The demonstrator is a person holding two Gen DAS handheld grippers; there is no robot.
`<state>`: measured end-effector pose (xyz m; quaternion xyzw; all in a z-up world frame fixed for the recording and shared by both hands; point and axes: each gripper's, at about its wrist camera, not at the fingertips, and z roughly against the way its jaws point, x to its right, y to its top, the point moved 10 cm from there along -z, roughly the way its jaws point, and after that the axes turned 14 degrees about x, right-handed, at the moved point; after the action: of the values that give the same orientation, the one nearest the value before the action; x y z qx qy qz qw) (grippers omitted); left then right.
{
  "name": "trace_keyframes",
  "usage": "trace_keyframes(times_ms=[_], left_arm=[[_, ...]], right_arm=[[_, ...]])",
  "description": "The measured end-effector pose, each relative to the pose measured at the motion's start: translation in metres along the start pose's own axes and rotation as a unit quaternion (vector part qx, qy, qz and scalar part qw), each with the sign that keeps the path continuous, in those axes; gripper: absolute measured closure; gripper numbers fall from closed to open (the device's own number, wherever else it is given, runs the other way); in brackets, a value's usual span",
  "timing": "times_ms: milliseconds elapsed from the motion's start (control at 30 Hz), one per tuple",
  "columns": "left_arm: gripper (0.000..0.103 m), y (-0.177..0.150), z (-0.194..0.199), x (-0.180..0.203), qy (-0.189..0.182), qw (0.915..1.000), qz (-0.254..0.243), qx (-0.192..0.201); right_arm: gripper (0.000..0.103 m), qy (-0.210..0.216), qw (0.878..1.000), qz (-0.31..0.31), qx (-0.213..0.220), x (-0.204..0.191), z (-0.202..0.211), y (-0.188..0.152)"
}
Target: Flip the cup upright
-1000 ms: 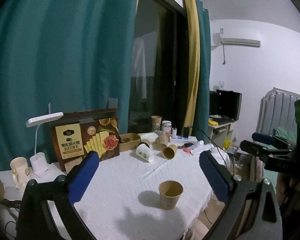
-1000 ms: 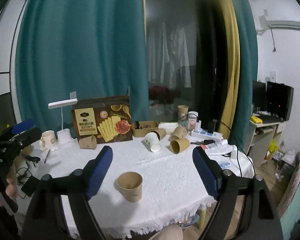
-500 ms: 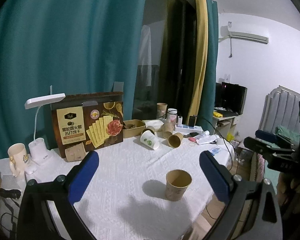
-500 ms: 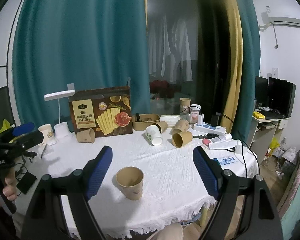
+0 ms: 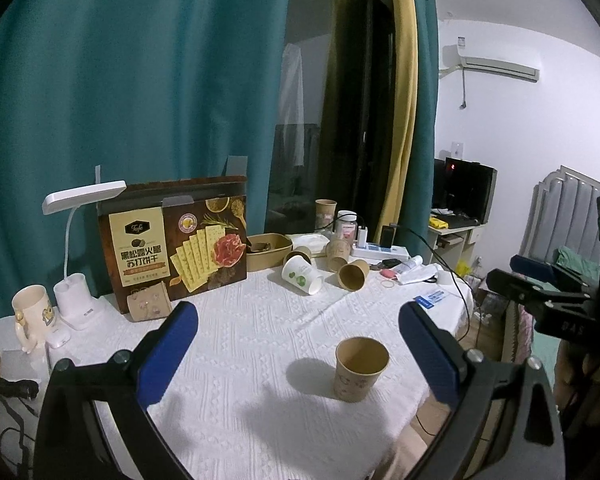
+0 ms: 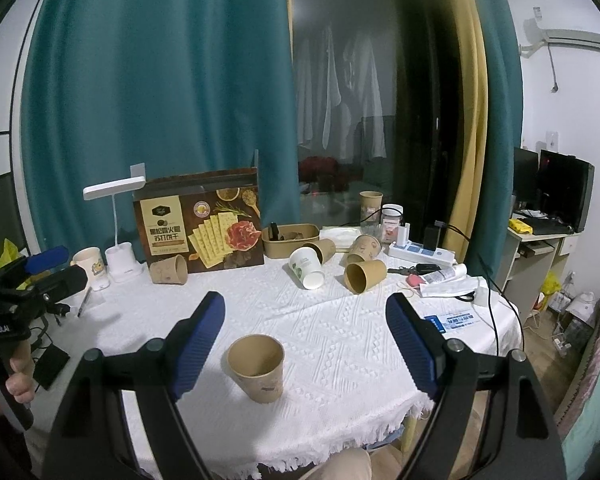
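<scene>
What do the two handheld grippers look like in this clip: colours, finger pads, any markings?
Both the left gripper and right gripper share one build: black frames with silver screws and ribbed blue pads. In the right wrist view, the left gripper's black body carries white lettering.

Left gripper [image 5: 298, 354] drawn back and swung left from its spot a second ago, brown paper cup [image 5: 359, 368] now right of centre in its view, cracker box [image 5: 176, 240] and desk lamp [image 5: 74, 256] more fully visible, right gripper [image 6: 306, 354] slightly backed off, cup [image 6: 257, 366] nearer its left finger.
</scene>
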<state>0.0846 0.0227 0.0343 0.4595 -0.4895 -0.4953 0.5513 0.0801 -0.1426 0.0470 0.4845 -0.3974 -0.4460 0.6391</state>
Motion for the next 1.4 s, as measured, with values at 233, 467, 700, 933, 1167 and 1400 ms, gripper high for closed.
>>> trace_keyframes(times_ms=[233,467,700,933,1167,1400], left_arm=[[0.002,0.000,-0.003,0.002,-0.003,1.0000,0.004,-0.002],[0.002,0.000,-0.003,0.002,-0.003,1.0000,0.004,-0.003],[0.002,0.001,-0.003,0.002,-0.003,1.0000,0.002,0.000],[0.002,0.000,-0.003,0.001,-0.003,1.0000,0.003,-0.002],[0.002,-0.001,-0.005,-0.001,-0.004,1.0000,0.002,-0.005],[0.002,-0.003,-0.004,0.000,-0.005,1.0000,0.001,-0.005]], right_arm=[[0.022,-0.001,1.000,-0.001,0.000,-0.001,0.002,0.001],[0.022,-0.002,1.000,-0.001,-0.001,0.000,0.002,0.001],[0.022,0.000,1.000,-0.001,-0.002,0.001,0.000,0.000],[0.022,0.001,1.000,-0.001,-0.006,0.002,-0.008,-0.009],[0.022,0.002,1.000,-0.001,-0.007,0.002,-0.010,-0.013],[0.022,0.001,1.000,-0.001,-0.007,0.002,-0.010,-0.014]])
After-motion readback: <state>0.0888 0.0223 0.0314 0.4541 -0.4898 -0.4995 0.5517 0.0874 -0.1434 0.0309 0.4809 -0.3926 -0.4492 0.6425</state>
